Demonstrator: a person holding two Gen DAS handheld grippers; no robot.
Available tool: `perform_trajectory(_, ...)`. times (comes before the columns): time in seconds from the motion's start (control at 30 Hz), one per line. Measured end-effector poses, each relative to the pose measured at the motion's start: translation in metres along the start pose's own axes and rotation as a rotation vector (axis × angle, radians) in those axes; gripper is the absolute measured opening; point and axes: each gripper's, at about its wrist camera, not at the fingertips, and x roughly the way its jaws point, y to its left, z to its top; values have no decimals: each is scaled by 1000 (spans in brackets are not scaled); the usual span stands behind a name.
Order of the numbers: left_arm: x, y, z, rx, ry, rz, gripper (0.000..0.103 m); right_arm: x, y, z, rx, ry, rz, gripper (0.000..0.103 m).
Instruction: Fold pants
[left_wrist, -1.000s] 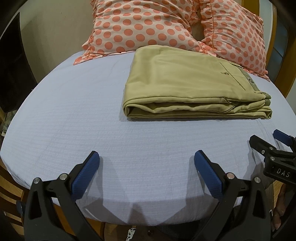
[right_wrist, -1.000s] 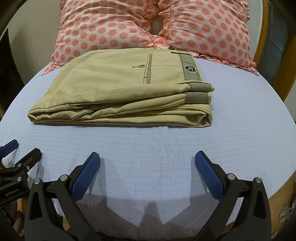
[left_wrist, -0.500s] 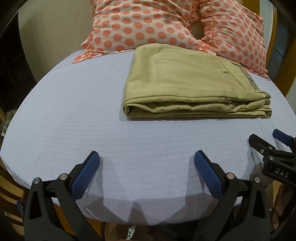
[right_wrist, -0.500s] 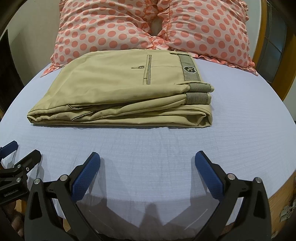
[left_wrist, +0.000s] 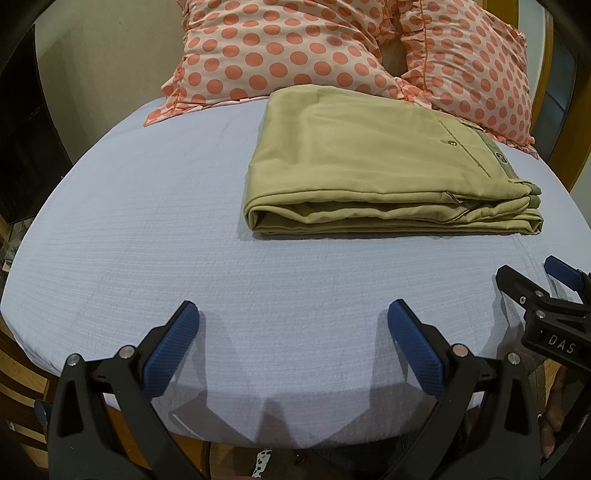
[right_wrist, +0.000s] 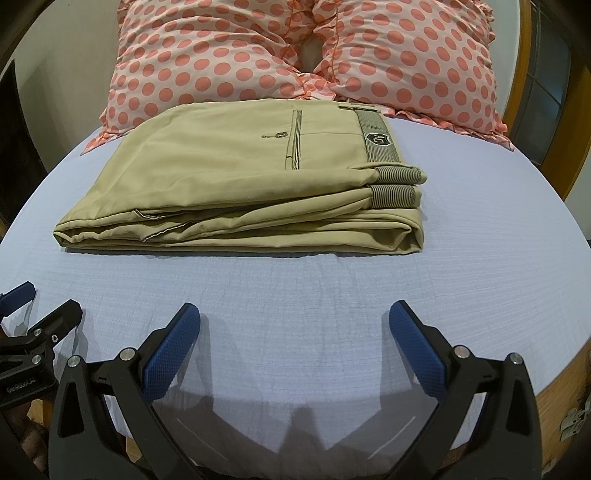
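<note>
The khaki pants (left_wrist: 369, 162) lie folded in a flat stack on the pale blue bed sheet (left_wrist: 147, 221), waistband to the right; they also show in the right wrist view (right_wrist: 240, 184). My left gripper (left_wrist: 291, 332) is open and empty, near the bed's front edge, well short of the pants. My right gripper (right_wrist: 295, 332) is open and empty, also near the front edge and apart from the pants. It shows at the right of the left wrist view (left_wrist: 535, 280); the left gripper shows at the left of the right wrist view (right_wrist: 40, 302).
Two pink pillows with orange dots (right_wrist: 207, 62) (right_wrist: 413, 62) stand behind the pants against the headboard. The wooden bed frame (right_wrist: 554, 398) shows at the right edge. A dark piece of furniture (left_wrist: 22, 147) stands left of the bed.
Both grippers have drawn back slightly from the pants and stay open. The pants have not moved.
</note>
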Motion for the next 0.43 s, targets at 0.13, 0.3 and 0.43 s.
perform_trajectory(0.13, 0, 0, 0, 4, 0, -1, 101, 0, 1, 0, 4, -3, -2, 102)
perform_trajectory(0.3, 0, -1, -2, 2, 0, 1, 101, 0, 1, 1, 5, -4, -3, 102)
perform_trajectory(0.43, -1, -1, -3, 2, -4, 1, 101, 0, 1, 1, 7, -6, -5, 102)
